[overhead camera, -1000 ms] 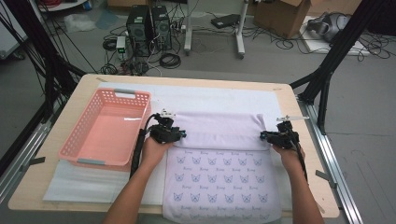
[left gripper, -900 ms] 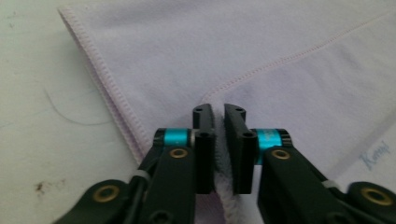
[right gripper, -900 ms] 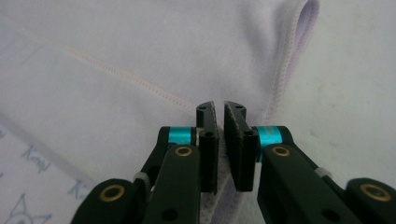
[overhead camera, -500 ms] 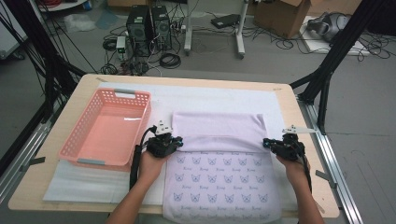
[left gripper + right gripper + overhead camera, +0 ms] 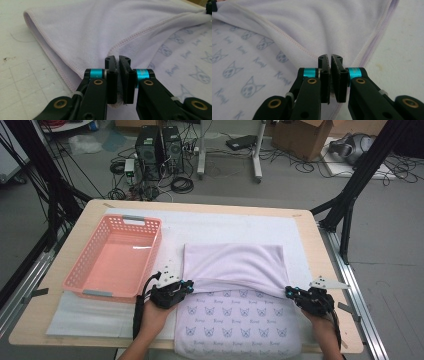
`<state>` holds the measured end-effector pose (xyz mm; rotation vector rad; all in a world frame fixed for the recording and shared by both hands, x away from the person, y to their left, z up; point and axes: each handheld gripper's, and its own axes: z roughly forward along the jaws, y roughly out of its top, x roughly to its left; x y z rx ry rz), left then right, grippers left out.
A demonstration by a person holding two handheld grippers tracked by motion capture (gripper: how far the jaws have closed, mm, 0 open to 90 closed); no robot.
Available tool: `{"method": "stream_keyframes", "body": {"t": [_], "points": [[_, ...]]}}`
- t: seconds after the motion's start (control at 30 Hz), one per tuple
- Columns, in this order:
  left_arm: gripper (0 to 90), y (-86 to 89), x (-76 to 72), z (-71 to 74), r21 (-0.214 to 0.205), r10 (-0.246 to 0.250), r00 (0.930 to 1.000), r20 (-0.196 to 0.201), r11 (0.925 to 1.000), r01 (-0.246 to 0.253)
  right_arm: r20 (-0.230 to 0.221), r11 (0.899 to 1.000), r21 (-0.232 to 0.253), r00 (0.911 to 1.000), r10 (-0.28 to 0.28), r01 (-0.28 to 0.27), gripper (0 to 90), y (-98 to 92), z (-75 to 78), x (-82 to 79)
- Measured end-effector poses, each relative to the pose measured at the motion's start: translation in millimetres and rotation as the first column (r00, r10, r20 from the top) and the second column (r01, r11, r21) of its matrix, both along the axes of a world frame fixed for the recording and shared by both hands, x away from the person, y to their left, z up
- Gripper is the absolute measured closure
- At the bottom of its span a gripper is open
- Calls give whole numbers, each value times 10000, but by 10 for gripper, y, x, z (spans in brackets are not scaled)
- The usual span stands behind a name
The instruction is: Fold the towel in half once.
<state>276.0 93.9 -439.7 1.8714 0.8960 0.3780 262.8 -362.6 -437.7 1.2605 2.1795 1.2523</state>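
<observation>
Gripping opposite corners of a lilac towel (image 5: 235,270), a person at a wooden table (image 5: 310,235) holds its far half doubled back over the near, cat-printed half. On the side nearest the pink basket (image 5: 117,257), the left gripper (image 5: 186,284) has its jaws pinched nearly together on the towel's hemmed corner, a thin fold of cloth showing between the black pads (image 5: 112,80) in the left gripper view. On the side away from the basket, the right gripper (image 5: 291,292) is clamped just as tightly on the other corner, cloth again caught between its pads (image 5: 325,82) in the right gripper view. Between the two grippers the folded edge sags in a shallow curve across the printed face. Just beside the basket, the towel lies on a white mat (image 5: 220,227) that covers much of the tabletop, its near end reaching the table's front edge. Both of the person's hands enter from that front edge, the left hand (image 5: 155,312) close to the basket's near corner.
</observation>
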Motion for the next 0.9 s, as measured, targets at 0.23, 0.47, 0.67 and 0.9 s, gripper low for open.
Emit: {"method": "stream_keyframes", "body": {"t": [0.23, 0.47, 0.67, 0.9], "points": [[847, 59, -256, 21, -249, -173, 9998, -17, 9995, 173, 64, 9996, -9, 9996, 285, -285, 854, -30, 36, -245], [847, 114, -451, -7, -252, -383, 9992, -145, 9990, 379, -8, 9986, -34, 9986, 528, -528, 854, -36, 32, -517], [846, 142, -626, -48, -152, -626, 9976, -285, 9979, 622, -103, 9972, -138, 9973, 731, -733, 854, -24, 3, -685], [846, 146, -745, -49, -237, -804, 9963, -289, 9965, 797, -154, 9954, -365, 9960, 875, -880, 854, -25, -26, -861]]}}
